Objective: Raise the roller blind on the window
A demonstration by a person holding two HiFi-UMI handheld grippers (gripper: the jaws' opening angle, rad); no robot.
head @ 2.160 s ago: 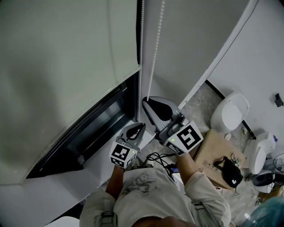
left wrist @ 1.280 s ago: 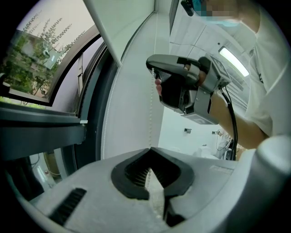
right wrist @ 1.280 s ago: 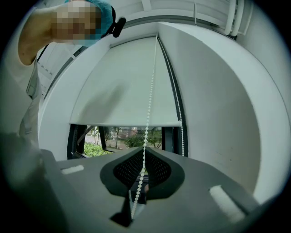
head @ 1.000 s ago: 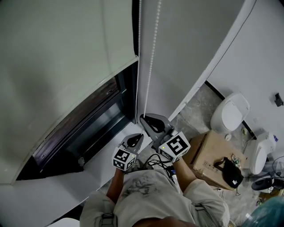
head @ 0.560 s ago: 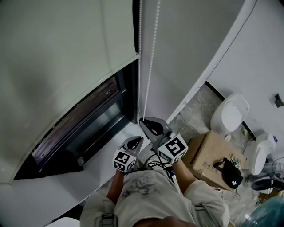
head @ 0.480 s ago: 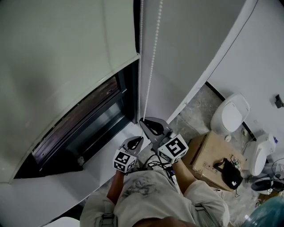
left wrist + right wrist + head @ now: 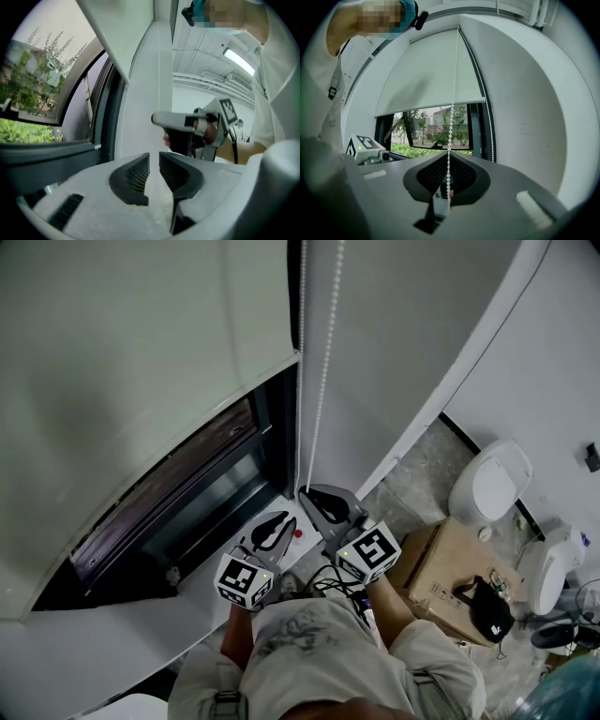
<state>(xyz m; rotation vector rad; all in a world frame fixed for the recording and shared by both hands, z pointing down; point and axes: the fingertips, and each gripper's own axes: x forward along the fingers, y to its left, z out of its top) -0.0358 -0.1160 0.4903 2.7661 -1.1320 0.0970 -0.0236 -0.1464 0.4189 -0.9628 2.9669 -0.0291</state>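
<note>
**Right tongs [image 7: 307, 495] pinch the bead chain [image 7: 322, 381] under a part-raised roller blind [image 7: 141, 371]**

Seen along their own length, the right tongs [image 7: 449, 161] have both jaws pressed together on one strand of the bead chain. That strand runs straight up from the pads toward 12 o'clock. The chain's other strand hangs free at 2 o'clock beside the dark window frame. In the head view these tongs sit just below centre, with their marker cube [image 7: 373, 550] toward 5 o'clock and their tips at the foot of the chain.

The left tongs [image 7: 284, 519] are just beside them at 8 o'clock, tips pointing toward the same corner. Their jaws stand a narrow slit apart with nothing between them, and only pale wall shows through the slit. Their own marker cube lies nearer the person.

On the floor at 4 o'clock, a cardboard box [image 7: 448, 570] sits near the person's right arm.

Beyond the tongs, the white sill [image 7: 141, 629] runs toward 8 o'clock under the window [image 7: 202, 488]. The roller blind covers the upper part of the window and fills the head view from 9 to 12 o'clock. Its bottom bar lies partway down, leaving a band of glass bare beneath. Through that band, in the right gripper view, green shrubs [image 7: 417, 149] and trees show outside.
</note>
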